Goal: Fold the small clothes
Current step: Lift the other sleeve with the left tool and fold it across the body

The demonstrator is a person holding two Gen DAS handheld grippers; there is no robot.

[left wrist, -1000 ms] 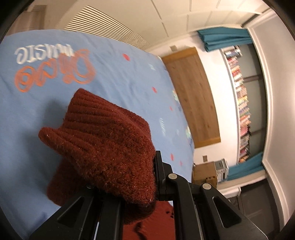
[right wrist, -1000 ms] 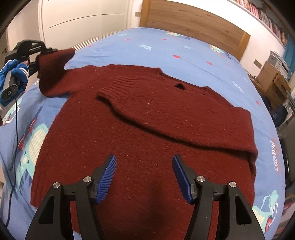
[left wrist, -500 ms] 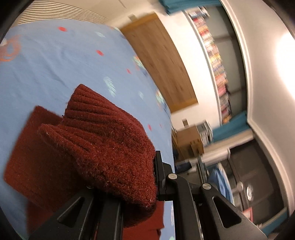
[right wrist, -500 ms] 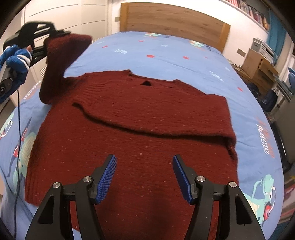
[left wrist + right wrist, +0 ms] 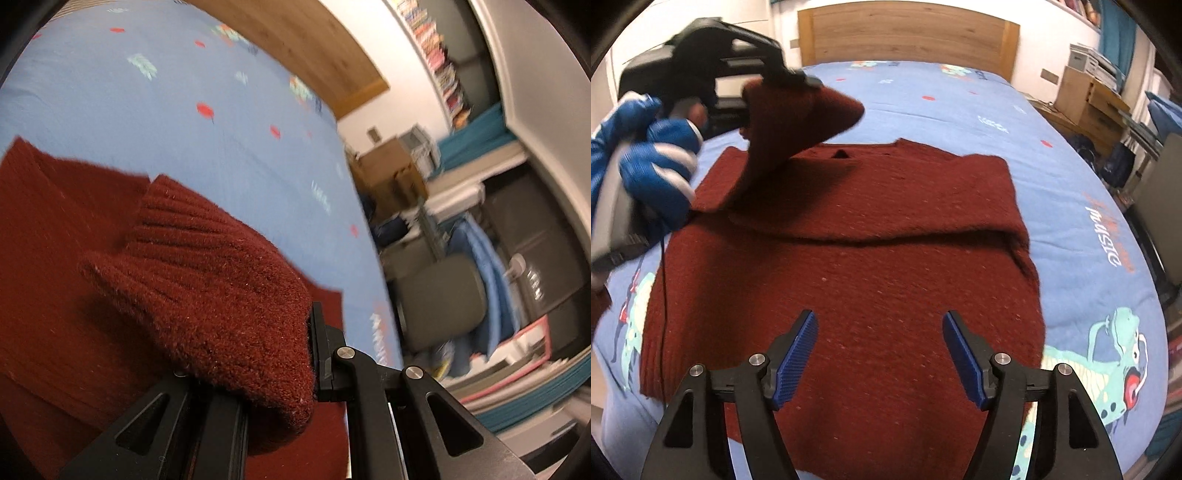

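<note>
A: Since the earlier frames, the left sleeve cuff [image 5: 801,110] has been carried up off the bedspread [image 5: 960,103] and swung in over the sweater [image 5: 871,258], toward its neckline at about 12 o'clock in the right wrist view.

B: By what is it held?

A: It is clamped by the left gripper [image 5: 783,79], whose jaws are closed on the ribbed end. The right gripper [image 5: 879,354] is held spread and empty above the hem at 6 o'clock, with nothing between its blue pads [image 5: 798,350].

B: Where is the garment?

A: It is laid flat on the bedspread, with its right sleeve already folded across the chest.

B: What could go wrong?

A: The sleeve could be set down crooked or bunched, judging by how steeply it is draped from the shoulder at 9 o'clock. The body beneath could also be dragged, since it is pinned by nothing.

B: And around it?

A: A headboard [image 5: 905,37] is seen at 12 o'clock and cardboard boxes [image 5: 1089,99] at 2 o'clock, well apart. Nothing is seen lying in the sleeve's path.
</note>
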